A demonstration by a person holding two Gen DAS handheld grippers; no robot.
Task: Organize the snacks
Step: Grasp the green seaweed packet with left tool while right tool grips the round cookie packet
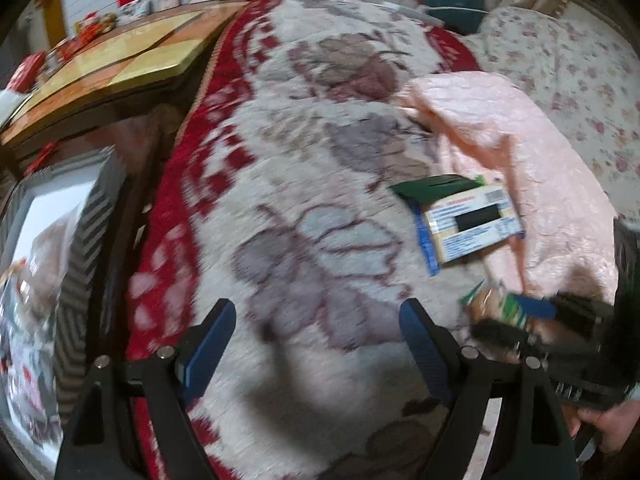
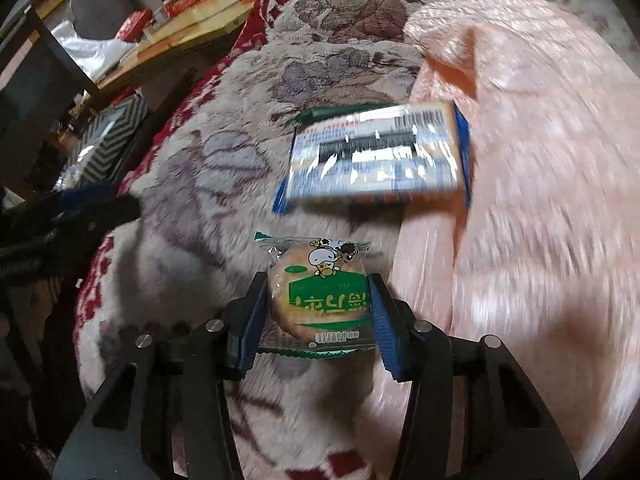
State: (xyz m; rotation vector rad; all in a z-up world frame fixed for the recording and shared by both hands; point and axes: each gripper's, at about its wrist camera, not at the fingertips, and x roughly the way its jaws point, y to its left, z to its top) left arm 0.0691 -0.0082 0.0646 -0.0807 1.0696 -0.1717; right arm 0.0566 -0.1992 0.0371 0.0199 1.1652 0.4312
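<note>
Right gripper [image 2: 318,308] is clamped on a single-serve cracker packet [image 2: 320,296]: both blue pads press its left and right edges, packet held off the blanket. Packet is clear film with green serrated end seals, a round golden-brown cracker inside, a green label panel with yellow lettering, and a cartoon cow printed near the far seal. Text reads upside down from the right wrist view.

Just beyond it, a larger rectangular snack pack [image 2: 376,156] lies flat on the floral blanket [image 2: 208,168], back side up: pale wrapper, barcode, dense blue print, blue crimped ends. A dark green piece sticks out from under its far edge; can't tell what that is. The pack sits right at the border with the pink quilted cover [image 2: 540,160].

Left gripper [image 1: 316,328] has its jaws spread wide, nothing between them, hovering over the floral blanket. From the left wrist view, the held packet shows blurred at lower right, the rectangular pack further out.

Zigzag-patterned bin [image 1: 80,248] sits off the blanket's left edge, packets inside, blurred. Wooden table [image 1: 120,64] beyond it.
</note>
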